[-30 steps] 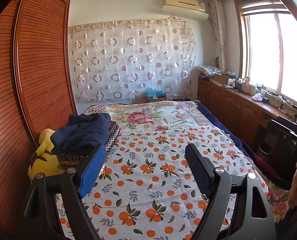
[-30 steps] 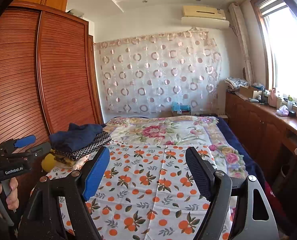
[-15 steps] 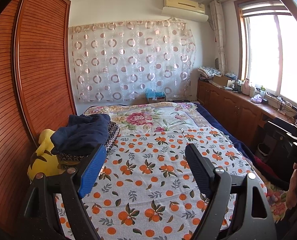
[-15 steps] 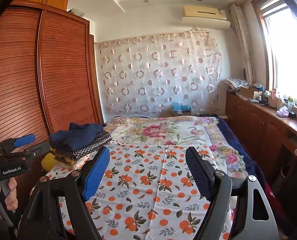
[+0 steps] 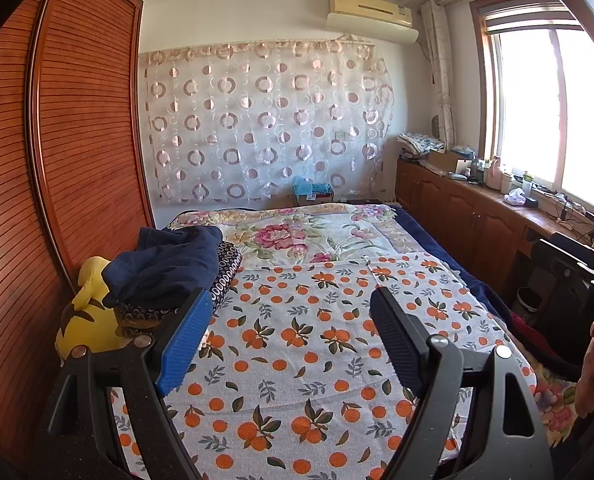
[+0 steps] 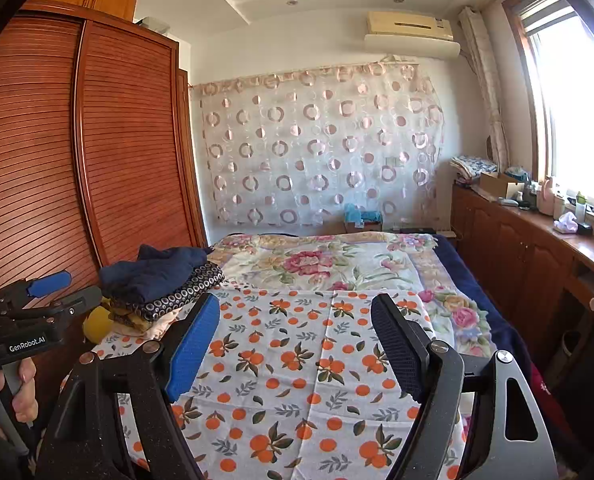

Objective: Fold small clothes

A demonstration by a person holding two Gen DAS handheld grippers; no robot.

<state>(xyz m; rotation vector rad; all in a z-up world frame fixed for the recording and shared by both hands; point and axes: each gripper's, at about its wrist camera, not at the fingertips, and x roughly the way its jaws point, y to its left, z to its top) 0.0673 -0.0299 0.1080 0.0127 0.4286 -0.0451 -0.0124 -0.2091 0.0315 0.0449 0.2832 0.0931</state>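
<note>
On bed's left edge: clothes pile (image 5: 169, 272), soft, light, limp; pinch top navy hem. Left gripper (image 5: 289, 340) & right gripper (image 6: 295, 340) wide open, empty.

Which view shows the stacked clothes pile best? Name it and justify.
The right wrist view: the clothes pile shows separate layers, navy on top, ring-patterned fabric beneath. In the left wrist view the pile is larger, but the left gripper finger covers its lower edge.

Wide bed (image 5: 449, 264) w/ dark blue blanket edge along its window side. On it: floral quilt (image 5: 297, 236) w/ pink flowers at far end, white orange-print sheet (image 5: 297, 344) spread flat over near part. At wardrobe side, pile of folded clothes (image 5: 169, 268), navy garment on top, circle-print fabric under, beside yellow plush toy (image 5: 85, 320).
</note>
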